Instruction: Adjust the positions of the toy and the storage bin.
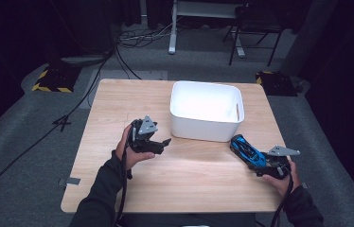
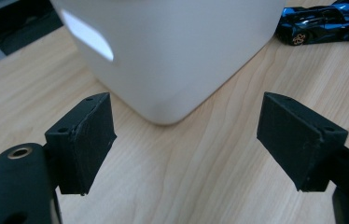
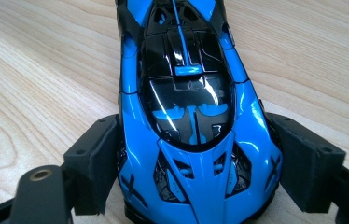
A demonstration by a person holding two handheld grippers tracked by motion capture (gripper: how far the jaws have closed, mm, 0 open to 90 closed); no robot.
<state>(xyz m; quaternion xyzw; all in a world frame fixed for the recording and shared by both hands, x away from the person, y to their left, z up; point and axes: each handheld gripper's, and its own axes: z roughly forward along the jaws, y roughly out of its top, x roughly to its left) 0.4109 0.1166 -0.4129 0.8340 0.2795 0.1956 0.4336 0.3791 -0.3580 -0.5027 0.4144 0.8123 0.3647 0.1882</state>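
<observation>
Black rubber-faced jaws of the right gripper [image 3: 193, 186] fill the lower corners of the right gripper view, clenched on the glossy blue and black toy sports car [image 3: 189, 116]: one pad presses each flank at the near end of the body, and the car runs from the bottom centre to the top edge of that frame. Light wooden table [image 3: 32, 70] grain shows on both sides of it.

High view: the blue toy car [image 1: 246, 150] sits at lower right of the frame, on the table [image 1: 118, 104] just in front of the near right corner of the white rectangular plastic bin [image 1: 207, 111], close to it but apart. The right gripper [image 1: 259, 163] grips the end nearest the person; the right hand [image 1: 281, 177] is behind it.

Left gripper [image 1: 163, 144] is at centre left, held in the left hand [image 1: 130, 149] just beside the bin's left near corner.

Left gripper view: the left gripper [image 2: 184, 140] has its jaws released, well apart, bare wood between them. The bin's rounded corner [image 2: 172, 56] fills the upper centre, with a slot handle at upper left. The car [image 2: 322, 23] lies at the upper right corner.
</observation>
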